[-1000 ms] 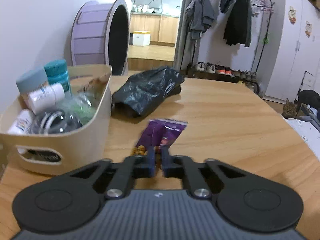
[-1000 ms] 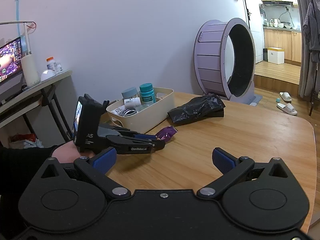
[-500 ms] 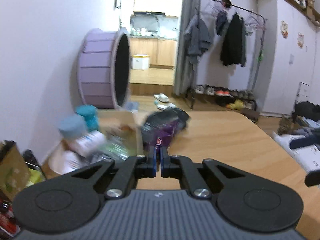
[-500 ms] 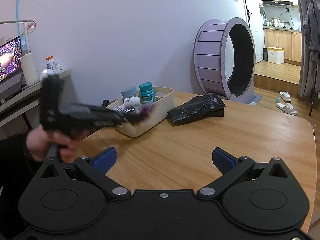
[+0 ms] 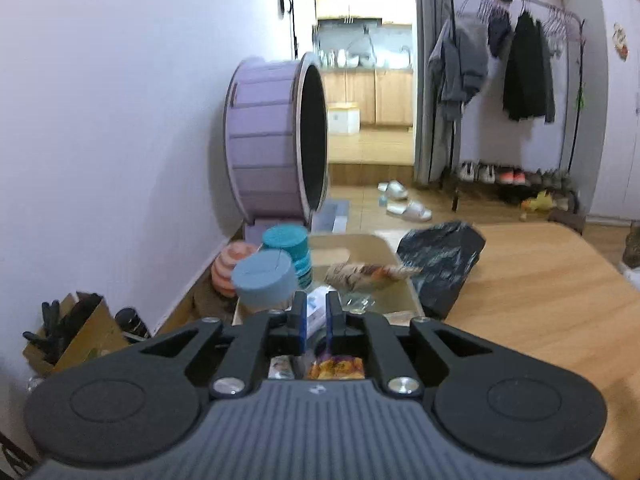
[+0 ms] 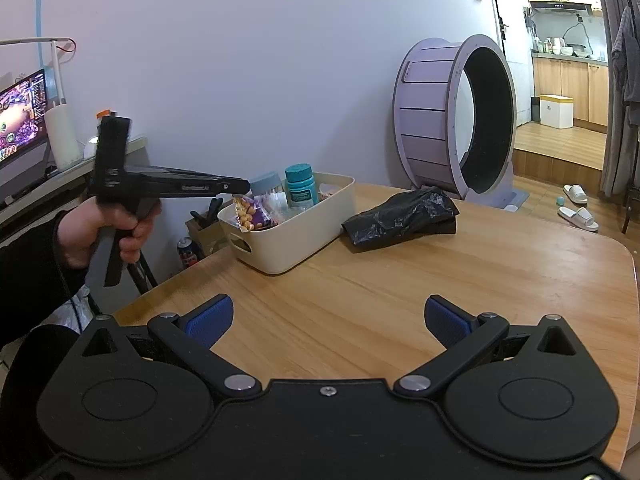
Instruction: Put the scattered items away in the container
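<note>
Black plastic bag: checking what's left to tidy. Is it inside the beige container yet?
No. The black plastic bag lies on the wooden table, beside the beige container.

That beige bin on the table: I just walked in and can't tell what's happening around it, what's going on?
A person is tidying loose items into the beige bin with a handheld gripper in each hand. The left gripper is held over the bin's near end with its fingers slightly apart, and the purple snack packet now lies inside, beside the teal-capped bottle. The right gripper waits wide open and empty above the table. The black plastic bag lies outside the bin.
</note>
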